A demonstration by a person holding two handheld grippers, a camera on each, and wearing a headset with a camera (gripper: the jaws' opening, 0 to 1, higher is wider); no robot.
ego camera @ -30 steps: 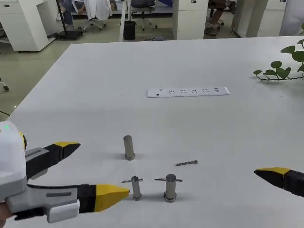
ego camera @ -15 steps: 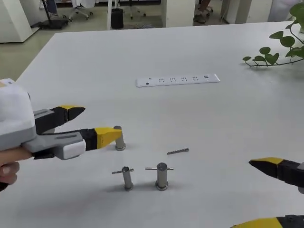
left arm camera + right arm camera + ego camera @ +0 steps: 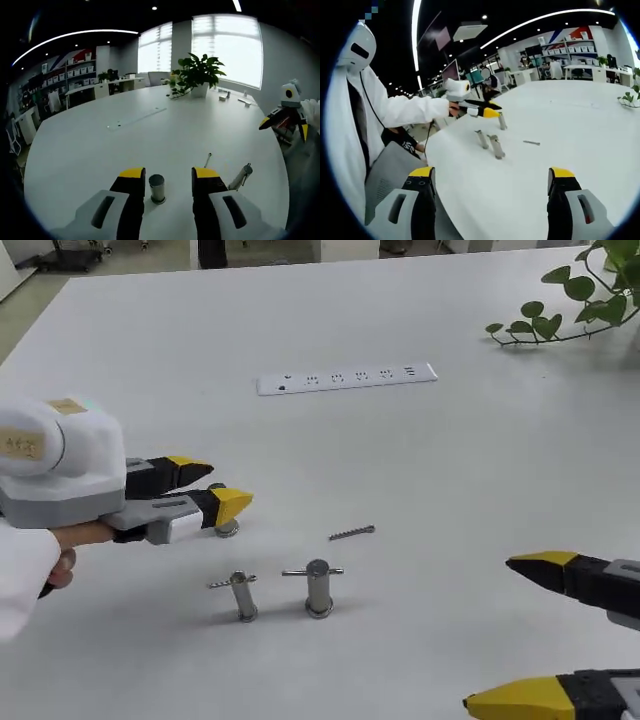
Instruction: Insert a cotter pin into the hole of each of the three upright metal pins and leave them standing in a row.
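A broad white table is standing in an open, daylit office.

The table (image 3: 480, 470) is stretching away to a pale floor (image 3: 15, 310) past its far left corner, with a white power strip (image 3: 347, 378) lying flat toward the far edge and leafy sprigs (image 3: 560, 305) trailing over the far right corner. In the left gripper view, a potted plant (image 3: 196, 75) is sitting on the table before tall windows (image 3: 227, 47) that are letting in bright daylight. A long light strip (image 3: 75, 36) and small spotlights (image 3: 154, 8) are glowing on the dark ceiling. Shelves (image 3: 77, 67) are lining the far wall, and white desks (image 3: 105, 89) are standing in front of them.
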